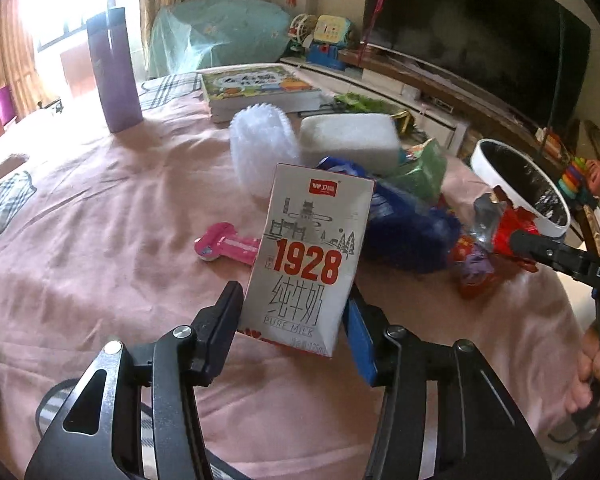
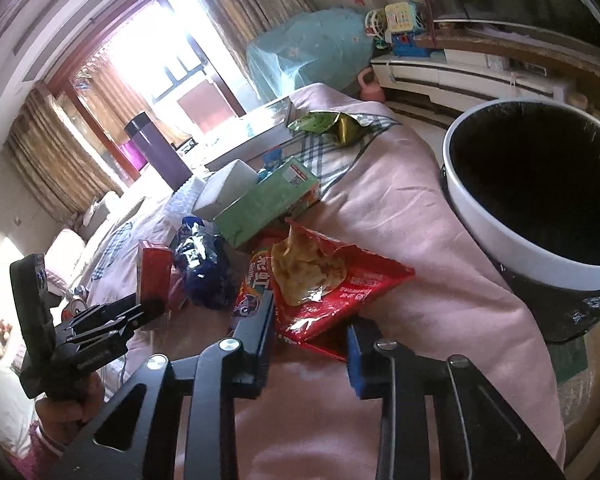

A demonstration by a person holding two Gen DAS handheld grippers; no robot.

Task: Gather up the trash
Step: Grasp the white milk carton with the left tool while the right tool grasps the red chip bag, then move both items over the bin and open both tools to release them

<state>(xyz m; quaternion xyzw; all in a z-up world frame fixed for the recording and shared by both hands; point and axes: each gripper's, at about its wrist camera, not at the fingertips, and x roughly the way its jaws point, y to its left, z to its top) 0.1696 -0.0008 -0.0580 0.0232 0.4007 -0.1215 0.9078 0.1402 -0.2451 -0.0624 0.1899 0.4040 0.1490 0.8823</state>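
Left wrist view: left gripper, black metal fingers with one blue pad, pinched the lower part of a milk carton, a flat-sided white box with red "1928" print, held slightly tilted above the pink bedspread. Soft, wrinkled cloth all over the bed. Behind the carton, toward the far edge: a white bristly roll, a white foam block, a green tissue box, a crumpled blue foil bag. Just left of the carton, a small pink plastic clip lay flat. Near the far left corner stood a tall purple cylinder flask, upright; beside it, a stack of books.

Right wrist view: right gripper closed on the bottom edge of a red chip bag, shiny crinkled foil, torn open, with a pale silver inside showing. Bag rested on the bedspread near the right edge of the bed. Just beyond that edge, a round trash bin with a smooth white rim and a black liner, well open at the top. Farther back, a green-gold snack wrapper lay on a plaid patch.
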